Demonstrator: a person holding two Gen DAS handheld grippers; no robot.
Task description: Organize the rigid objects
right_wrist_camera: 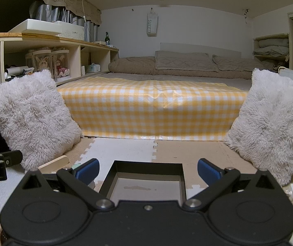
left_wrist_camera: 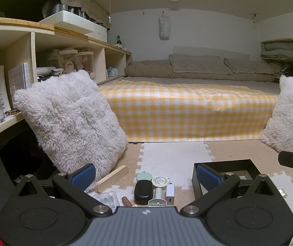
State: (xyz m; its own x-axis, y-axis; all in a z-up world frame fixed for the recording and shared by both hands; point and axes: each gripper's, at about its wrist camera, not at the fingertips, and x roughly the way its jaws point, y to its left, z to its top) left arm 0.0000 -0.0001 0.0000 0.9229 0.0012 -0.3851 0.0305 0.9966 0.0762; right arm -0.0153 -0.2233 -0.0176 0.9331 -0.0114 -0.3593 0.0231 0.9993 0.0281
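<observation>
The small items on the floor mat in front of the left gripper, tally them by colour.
Black: 1, oval black case
White: 2, white charger cube, round white tape disc
Green: 1, round green tin
Brown: 1, brown tube
Total: 5

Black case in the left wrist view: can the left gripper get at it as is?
Probably yes. The left gripper has its jaws wide open with the black case right below; the round tin and white charger crowd it.
</observation>
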